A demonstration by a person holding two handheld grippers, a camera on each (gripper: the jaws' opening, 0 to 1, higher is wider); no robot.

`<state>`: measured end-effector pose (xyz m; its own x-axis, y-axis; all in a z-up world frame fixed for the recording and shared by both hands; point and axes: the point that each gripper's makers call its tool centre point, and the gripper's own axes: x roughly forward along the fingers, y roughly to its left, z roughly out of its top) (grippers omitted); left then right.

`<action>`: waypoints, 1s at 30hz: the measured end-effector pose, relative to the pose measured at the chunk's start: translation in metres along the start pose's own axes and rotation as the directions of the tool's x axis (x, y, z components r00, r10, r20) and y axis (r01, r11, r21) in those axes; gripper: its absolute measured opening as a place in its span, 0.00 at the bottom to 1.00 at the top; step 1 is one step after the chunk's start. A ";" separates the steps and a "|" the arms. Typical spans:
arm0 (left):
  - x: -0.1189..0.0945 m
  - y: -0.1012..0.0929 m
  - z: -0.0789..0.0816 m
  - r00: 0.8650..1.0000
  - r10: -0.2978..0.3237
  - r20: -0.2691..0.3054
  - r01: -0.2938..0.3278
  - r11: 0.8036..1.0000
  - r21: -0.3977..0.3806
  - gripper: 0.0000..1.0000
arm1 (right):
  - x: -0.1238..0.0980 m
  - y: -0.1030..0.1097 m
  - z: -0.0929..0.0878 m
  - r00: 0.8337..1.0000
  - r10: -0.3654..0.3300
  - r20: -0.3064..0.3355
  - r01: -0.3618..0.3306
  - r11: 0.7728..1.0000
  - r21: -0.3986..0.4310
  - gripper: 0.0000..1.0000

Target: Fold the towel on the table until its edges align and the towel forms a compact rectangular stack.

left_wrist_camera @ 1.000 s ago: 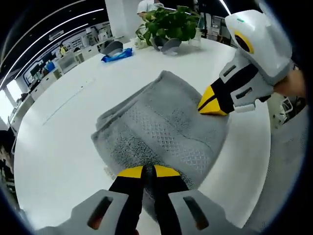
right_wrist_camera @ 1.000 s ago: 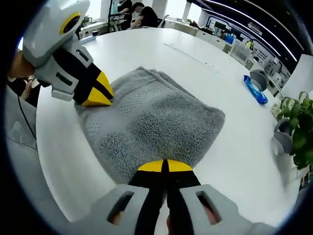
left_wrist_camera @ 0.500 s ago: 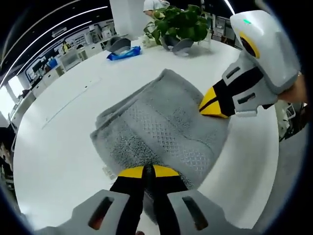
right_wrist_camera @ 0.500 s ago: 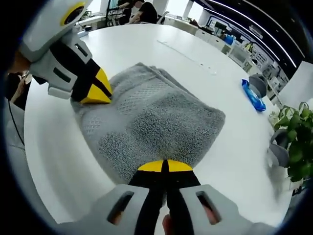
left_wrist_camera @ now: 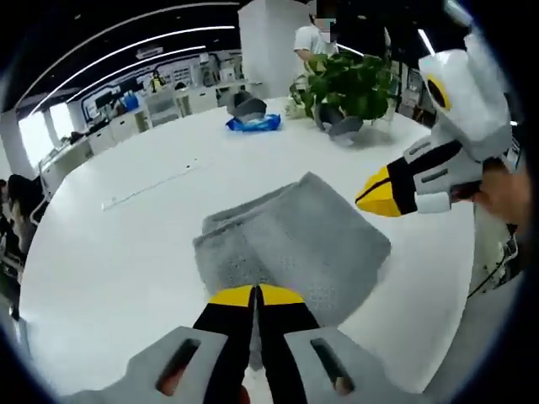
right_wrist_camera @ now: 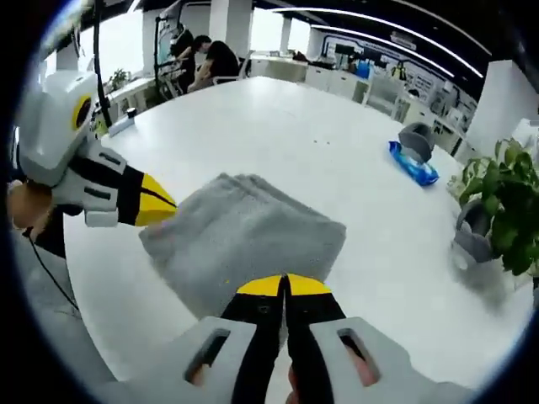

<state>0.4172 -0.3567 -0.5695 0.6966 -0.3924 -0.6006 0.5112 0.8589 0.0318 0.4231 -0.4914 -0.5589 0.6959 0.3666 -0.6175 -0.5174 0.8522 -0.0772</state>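
Note:
A grey towel (left_wrist_camera: 290, 252) lies folded into a thick, roughly rectangular stack on the white round table (left_wrist_camera: 126, 244). My left gripper (left_wrist_camera: 255, 295) is shut, its yellow tips hovering over the towel's near edge with no cloth visibly pinched. My right gripper (left_wrist_camera: 375, 195) comes in from the right, also shut, its tip just off the towel's right corner. In the right gripper view the towel (right_wrist_camera: 244, 244) sits mid-table; my right gripper (right_wrist_camera: 285, 286) hangs over its near edge. The left gripper (right_wrist_camera: 158, 206) points at the towel's left corner.
A blue packet (left_wrist_camera: 253, 124), grey holders (left_wrist_camera: 247, 105) and a potted plant (left_wrist_camera: 345, 80) stand at the table's far side. A person (left_wrist_camera: 316, 34) stands behind the plant, and others sit at desks (right_wrist_camera: 210, 59). The table edge (left_wrist_camera: 455, 320) runs close on the right.
Both grippers have drawn up and back from the towel, so it looks smaller in both views. Their tips, earlier at its edges, now stand clear. The towel keeps its folded shape.

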 end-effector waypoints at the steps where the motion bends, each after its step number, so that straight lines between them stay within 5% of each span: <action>1: -0.013 0.001 0.004 0.999 -0.001 0.036 0.002 1.000 -0.016 0.07 | -0.012 0.004 0.005 0.998 0.000 0.055 -0.001 1.000 0.017 0.00; 5: -0.054 0.002 0.014 0.988 0.007 0.152 -0.003 1.000 -0.027 0.19 | -0.049 0.021 0.007 0.986 -0.007 0.165 -0.008 0.996 0.090 0.04; 9: -0.091 -0.004 0.014 0.969 0.000 0.248 0.013 0.999 -0.050 0.42 | -0.071 0.031 -0.005 0.984 0.003 0.179 -0.026 0.992 0.125 0.14; 18: -0.123 -0.006 -0.025 0.964 0.074 0.257 -0.034 0.987 -0.158 0.77 | -0.101 0.034 -0.018 0.973 -0.026 0.230 -0.015 0.984 0.178 0.56; 21: -0.122 -0.012 -0.023 0.963 0.055 0.262 -0.007 0.984 -0.180 0.94 | -0.102 0.039 -0.029 0.974 0.014 0.227 -0.063 0.976 0.210 0.67; 22: -0.123 -0.011 -0.016 0.951 0.071 0.301 -0.018 0.985 -0.174 0.98 | -0.103 0.040 -0.031 0.971 0.011 0.240 -0.063 0.976 0.207 0.71; 27: -0.121 -0.005 -0.026 0.960 0.093 0.263 -0.037 0.977 -0.210 1.00 | -0.102 0.037 -0.039 0.968 -0.017 0.252 -0.040 0.975 0.219 0.99; 30: -0.119 -0.001 -0.035 0.969 0.095 0.227 -0.039 0.969 -0.243 1.00 | -0.106 0.027 -0.029 0.953 -0.070 0.296 0.008 0.979 0.205 0.99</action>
<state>0.3169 -0.2992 -0.5258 0.8384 -0.3731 -0.3973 0.3465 0.9276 -0.1400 0.3208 -0.5184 -0.5186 0.8466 0.4000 -0.3510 -0.3986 0.9137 0.0798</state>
